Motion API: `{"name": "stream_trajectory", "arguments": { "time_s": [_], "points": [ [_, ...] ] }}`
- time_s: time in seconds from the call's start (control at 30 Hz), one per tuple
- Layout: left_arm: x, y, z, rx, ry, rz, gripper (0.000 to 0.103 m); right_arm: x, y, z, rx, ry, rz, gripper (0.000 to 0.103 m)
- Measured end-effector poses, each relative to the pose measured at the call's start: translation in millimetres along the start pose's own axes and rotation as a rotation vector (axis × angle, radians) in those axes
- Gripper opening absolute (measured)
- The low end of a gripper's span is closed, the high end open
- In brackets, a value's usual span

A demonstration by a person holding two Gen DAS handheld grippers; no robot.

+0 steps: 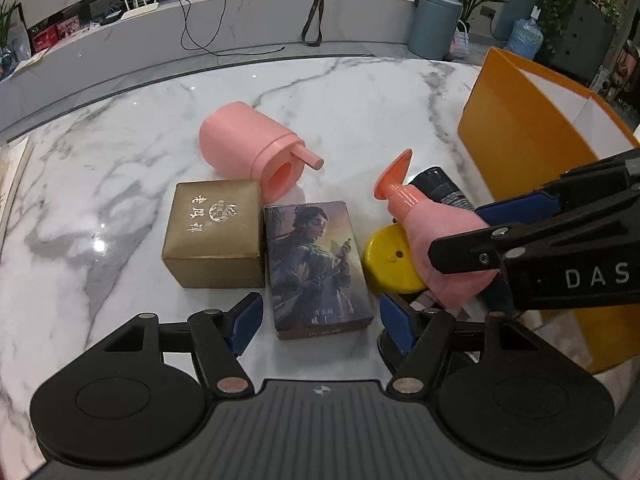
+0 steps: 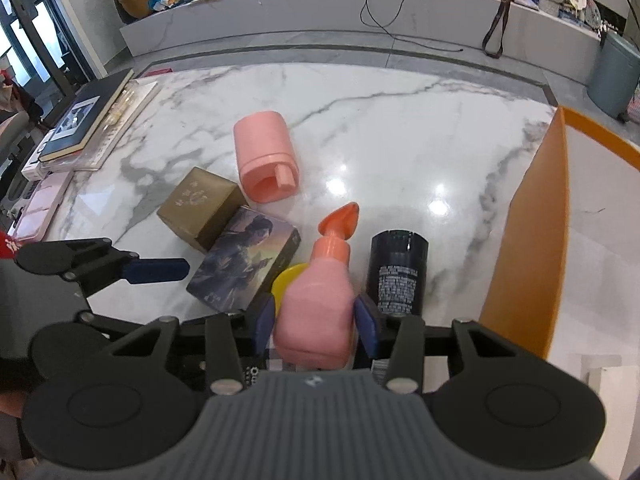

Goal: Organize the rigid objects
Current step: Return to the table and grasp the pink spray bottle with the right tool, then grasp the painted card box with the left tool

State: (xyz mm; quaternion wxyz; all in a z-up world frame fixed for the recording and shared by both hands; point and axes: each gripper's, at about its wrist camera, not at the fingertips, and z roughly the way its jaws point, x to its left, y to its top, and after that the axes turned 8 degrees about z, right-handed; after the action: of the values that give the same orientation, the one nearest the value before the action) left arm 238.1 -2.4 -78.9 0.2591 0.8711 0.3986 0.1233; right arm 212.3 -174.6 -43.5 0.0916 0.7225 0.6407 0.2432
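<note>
My right gripper [image 2: 316, 322] is shut on a pink pump bottle [image 2: 320, 312] with an orange nozzle, and holds it just above the marble table; the bottle also shows in the left wrist view [image 1: 444, 240]. My left gripper [image 1: 320, 320] is open, its fingers on either side of the near end of a picture box [image 1: 318, 268]. A gold box [image 1: 214, 232] lies left of the picture box. A pink cylinder [image 1: 256, 148] lies on its side behind them. A yellow lid [image 1: 390, 260] and a dark can [image 2: 396, 272] lie by the bottle.
An orange bin [image 1: 520, 136] with white inner walls stands at the right of the table [image 1: 360, 96]; it also shows in the right wrist view [image 2: 532, 240]. Books and flat boxes [image 2: 84, 120] are stacked at the table's far left edge.
</note>
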Motion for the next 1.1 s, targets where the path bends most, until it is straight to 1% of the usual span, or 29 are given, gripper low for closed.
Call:
{"name": "stream_trajectory", "arguments": {
  "time_s": [0.13,0.2,0.23,0.33,0.43,0.53,0.6,0.7,0.77,0.8,0.87,0.97,1.0,1.03,1.1],
  "points": [
    [0.7,1.2,7.4,-0.001,0.003,-0.011,0.078,-1.8,1.6,9.6,0.015,-0.008,0.002,0.044],
    [0.4,1.4,9.5,0.003,0.003,-0.008,0.069,-0.9,1.6,10.2,0.015,-0.013,0.000,0.044],
    [0.4,0.8,8.9,0.001,-0.004,-0.009,0.068,-0.5,1.2,10.2,0.015,-0.014,-0.003,0.043],
    [1.4,-1.7,4.0,0.027,-0.004,-0.020,0.067,0.4,-1.7,8.2,0.027,-0.014,-0.008,0.043],
    [-2.2,-8.8,-4.1,0.062,0.008,0.010,0.067,3.1,-9.2,4.1,0.044,0.000,-0.023,0.043],
    [-0.3,-18.7,-11.9,0.093,0.005,0.001,0.067,5.8,-17.8,2.2,0.057,0.003,-0.034,0.042],
    [0.6,-21.4,-13.2,0.097,0.015,-0.006,0.071,8.4,-19.1,1.5,0.049,-0.006,-0.045,0.043],
    [0.3,-17.9,-11.0,0.074,0.034,-0.021,0.075,8.9,-16.7,2.2,0.052,-0.012,-0.032,0.044],
    [1.0,-13.0,-8.0,0.061,0.029,-0.039,0.077,9.1,-15.5,2.1,0.056,-0.013,-0.032,0.044],
    [0.3,-10.6,-5.6,0.064,0.028,-0.034,0.078,9.0,-15.1,2.0,0.057,-0.018,-0.030,0.045],
    [-2.8,-7.5,-0.3,0.066,0.049,-0.011,0.078,7.6,-13.6,2.8,0.063,-0.023,-0.027,0.045],
    [-4.4,-6.8,5.1,0.074,0.061,0.002,0.075,5.0,-13.4,6.2,0.073,-0.011,-0.015,0.045],
    [-4.3,-7.3,5.9,0.077,0.065,0.004,0.070,4.0,-13.6,7.7,0.079,-0.004,-0.010,0.044],
    [-3.9,-7.9,6.0,0.076,0.062,0.002,0.067,3.5,-13.9,9.0,0.084,-0.002,-0.006,0.043],
    [-3.0,-8.5,5.0,0.077,0.059,-0.001,0.066,3.7,-15.0,9.0,0.079,0.002,-0.007,0.043]
  ]
}}
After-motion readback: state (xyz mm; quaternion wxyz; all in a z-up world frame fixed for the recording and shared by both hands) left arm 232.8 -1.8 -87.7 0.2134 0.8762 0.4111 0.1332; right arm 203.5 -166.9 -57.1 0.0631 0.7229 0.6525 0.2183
